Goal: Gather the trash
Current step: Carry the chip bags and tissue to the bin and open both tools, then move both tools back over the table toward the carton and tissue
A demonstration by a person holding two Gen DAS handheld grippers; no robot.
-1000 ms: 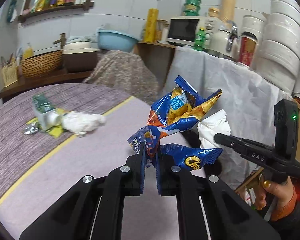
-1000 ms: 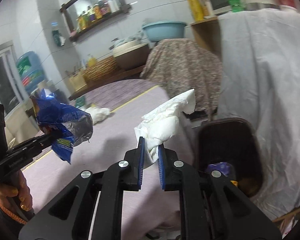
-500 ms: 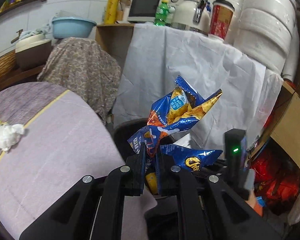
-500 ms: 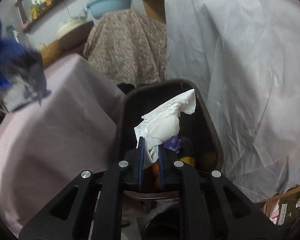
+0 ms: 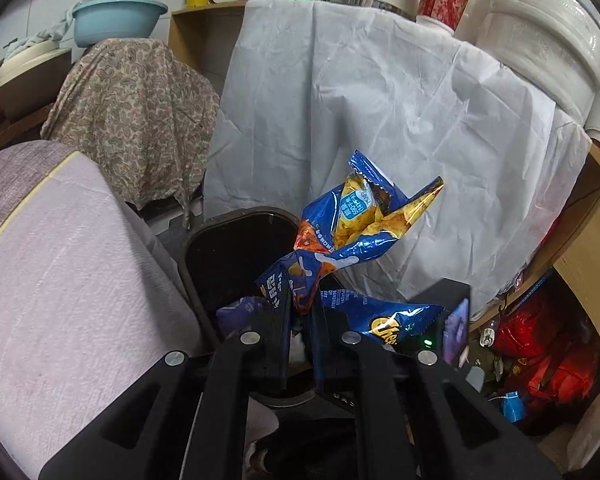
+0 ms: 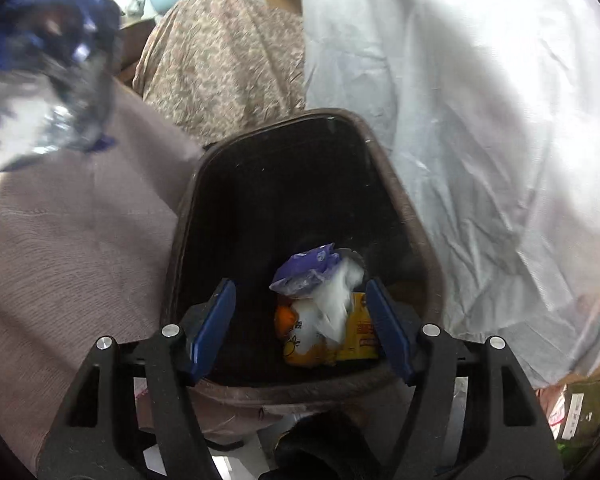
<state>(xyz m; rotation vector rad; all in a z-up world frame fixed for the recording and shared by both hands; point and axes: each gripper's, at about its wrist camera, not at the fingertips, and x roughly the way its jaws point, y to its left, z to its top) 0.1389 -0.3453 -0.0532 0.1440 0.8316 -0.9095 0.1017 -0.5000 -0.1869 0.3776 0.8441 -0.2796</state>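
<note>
My left gripper point(image 5: 301, 312) is shut on a crumpled blue and orange chip bag point(image 5: 352, 232) and holds it above the dark trash bin point(image 5: 204, 240). In the right wrist view my right gripper point(image 6: 300, 320) is open and empty over the bin point(image 6: 404, 216). The white tissue point(image 6: 332, 300) is blurred inside the bin, on a purple wrapper point(image 6: 304, 268) and yellow packaging point(image 6: 360, 336). The chip bag shows blurred at the upper left of that view point(image 6: 40, 60).
The table with its mauve cloth point(image 5: 60, 280) stands left of the bin. A white sheet point(image 5: 380, 120) hangs behind it. A paisley-covered object point(image 5: 132, 112) stands at the back. Red bags point(image 5: 540, 344) lie under a shelf at right.
My right gripper has opened and let go of the tissue, which has dropped into the bin. Both grippers have moved closer over the bin; the left still holds the chip bag.
</note>
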